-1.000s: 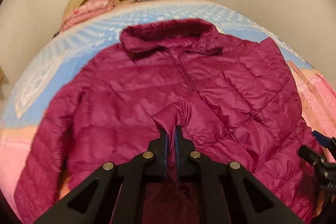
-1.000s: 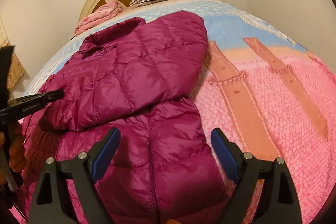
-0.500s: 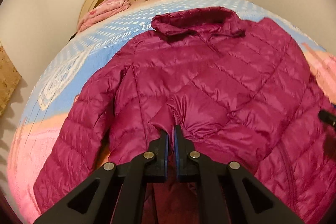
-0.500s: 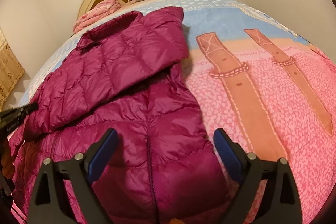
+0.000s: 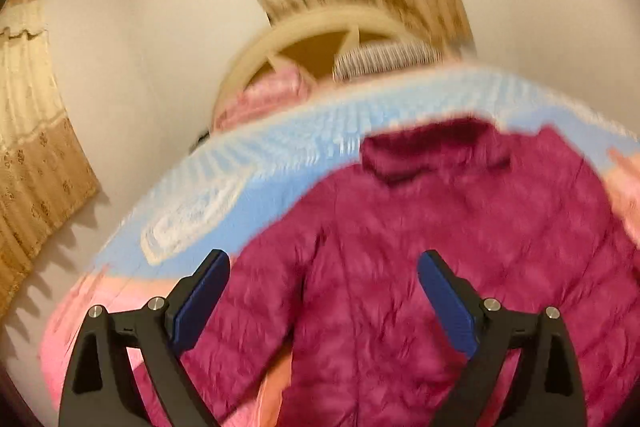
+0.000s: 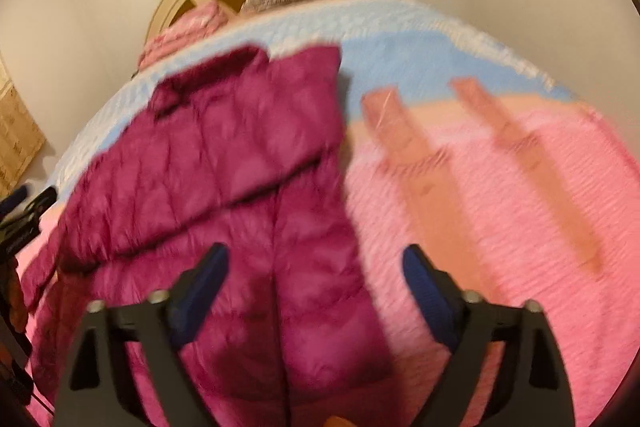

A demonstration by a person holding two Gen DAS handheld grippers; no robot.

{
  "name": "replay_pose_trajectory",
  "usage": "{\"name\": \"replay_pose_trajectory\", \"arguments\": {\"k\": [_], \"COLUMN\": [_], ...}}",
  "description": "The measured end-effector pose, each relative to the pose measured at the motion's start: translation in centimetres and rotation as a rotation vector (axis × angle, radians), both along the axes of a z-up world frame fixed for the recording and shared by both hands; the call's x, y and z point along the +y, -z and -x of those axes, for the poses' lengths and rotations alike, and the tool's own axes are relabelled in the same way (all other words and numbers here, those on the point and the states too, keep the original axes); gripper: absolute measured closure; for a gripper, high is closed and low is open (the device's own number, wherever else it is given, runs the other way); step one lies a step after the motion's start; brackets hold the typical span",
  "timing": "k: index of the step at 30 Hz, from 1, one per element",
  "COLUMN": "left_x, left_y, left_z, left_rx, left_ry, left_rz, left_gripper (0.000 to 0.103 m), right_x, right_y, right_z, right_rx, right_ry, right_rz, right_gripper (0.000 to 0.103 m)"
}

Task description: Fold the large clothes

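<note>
A magenta quilted puffer jacket (image 5: 440, 247) lies spread on the bed, collar toward the headboard. In the right wrist view the jacket (image 6: 240, 187) has one sleeve folded across its front. My left gripper (image 5: 322, 287) is open and empty above the jacket's left side. My right gripper (image 6: 316, 283) is open and empty above the jacket's lower hem. The left gripper also shows at the left edge of the right wrist view (image 6: 24, 211). Both views are blurred by motion.
The bed has a blue and pink blanket (image 6: 500, 207) with tan strap prints. A cream headboard (image 5: 320, 39), a striped pillow (image 5: 384, 59) and a pink bundle (image 5: 264, 95) are at the far end. Curtains (image 5: 36, 167) hang at the left wall.
My left gripper has opened and let go of the sleeve cuff, then lifted and pulled back to the left. The sleeve now lies folded on the jacket. The right gripper stays open.
</note>
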State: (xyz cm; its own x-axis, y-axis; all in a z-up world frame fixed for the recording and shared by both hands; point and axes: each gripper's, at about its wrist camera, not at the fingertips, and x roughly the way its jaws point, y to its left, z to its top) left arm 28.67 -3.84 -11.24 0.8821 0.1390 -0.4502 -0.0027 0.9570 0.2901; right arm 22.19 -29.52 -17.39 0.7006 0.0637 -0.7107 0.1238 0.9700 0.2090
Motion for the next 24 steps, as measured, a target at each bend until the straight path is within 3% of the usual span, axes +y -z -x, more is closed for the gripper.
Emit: {"name": "replay_pose_trajectory", "arguments": {"k": [5,7,14,17,21,24], "left_x": [-1.9,-2.8,-2.4,-1.7,-1.7,-1.9], "left_y": [0.8,2.4,8.5,9.5,10.3,10.5], "left_z": [-3.0,-4.7,-7.7,-8.2,-8.7,-8.6], "left_rx": [0.076,0.1,0.238,0.283,0.306,0.306], "left_ry": [-0.009,-0.039,-0.11,-0.093,-0.098,-0.104], "left_rz": [0.058,0.041,0.012,0.069,0.078,0.067], "left_gripper": [0.008,0.007,0.007,0.007,0.004,0.003], "right_x": [0.4,1.0,2.8,3.1,2.2,2.4], "right_y": [-3.5,-3.5,0.6,2.9,4.1,4.4], "right_z": [-3.9,-6.3,-14.0,-14.9,-15.0,-15.3], "right_rx": [-0.084,-0.104,-0.047,0.014,0.037,0.051], "right_ry": [-0.01,-0.027,-0.085,-0.103,-0.102,-0.111], "right_rz": [0.036,0.051,0.105,0.11,0.065,0.085], "right_gripper": [0.026,0.033,0.037,0.039,0.039,0.039]}}
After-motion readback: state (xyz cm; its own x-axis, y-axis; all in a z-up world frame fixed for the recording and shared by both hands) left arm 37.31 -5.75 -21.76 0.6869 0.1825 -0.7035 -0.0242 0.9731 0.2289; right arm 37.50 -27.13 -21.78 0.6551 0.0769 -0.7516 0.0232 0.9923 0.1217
